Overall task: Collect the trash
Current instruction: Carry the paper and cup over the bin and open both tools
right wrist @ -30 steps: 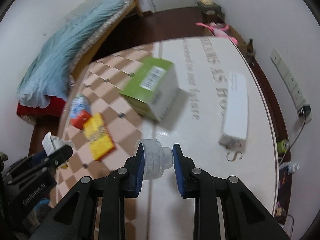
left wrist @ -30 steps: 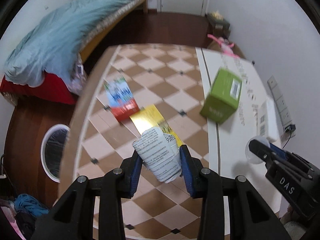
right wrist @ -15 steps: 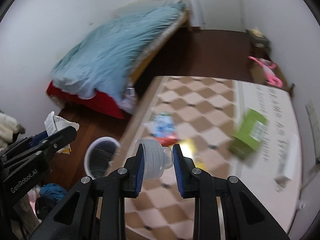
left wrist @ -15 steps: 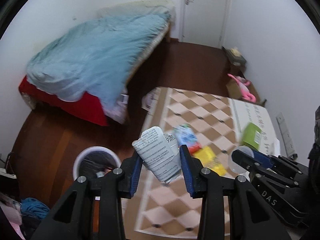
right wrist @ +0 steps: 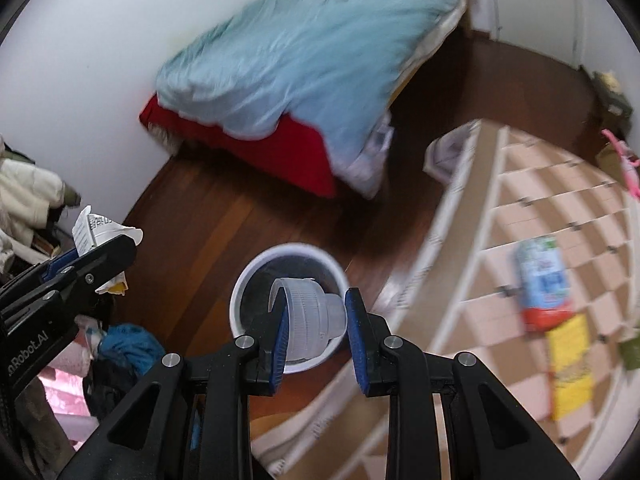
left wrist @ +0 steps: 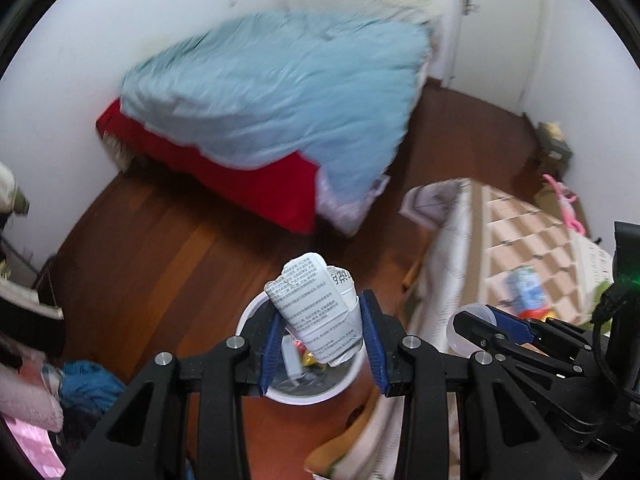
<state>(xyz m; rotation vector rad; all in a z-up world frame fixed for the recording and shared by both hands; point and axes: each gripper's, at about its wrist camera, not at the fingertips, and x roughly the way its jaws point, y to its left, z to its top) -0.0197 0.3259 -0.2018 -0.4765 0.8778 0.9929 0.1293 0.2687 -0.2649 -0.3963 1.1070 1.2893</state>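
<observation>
Both tongs are loaded and hanging over the drop zone. Left gripper (left wrist: 320, 330) is clenched on a crumpled printed paper (left wrist: 316, 308), blue pads pressed against its two sides. Right gripper (right wrist: 316, 334) is clamped on a clear plastic bottle piece (right wrist: 310, 318), the ribbed, necked part, pinched across its width.

Below them on the dark wood floor (left wrist: 160, 264) sits the white bin (right wrist: 244, 292), round mouth open. In each wrist view the held item lines up right over that mouth, so this reads as the carry finishing and the drop about to come. Some rubbish already lies inside the bin.

Orientation now: the paper's long axis runs along the fingers, its rounded tip pointing away from the left gripper toward the far side of the floor. The bottle piece lies crosswise in the right gripper, its narrow neck pointing right toward the table (right wrist: 480, 216), wide end to the left.

Next move, as I judge it: keep both centred over the rim, part the jaws, let each piece fall. The paper is light and may cling to a pad.

More remains near the table's edge: a blue-and-red packet (right wrist: 542, 284) and a yellow packet (right wrist: 570, 368).
</observation>
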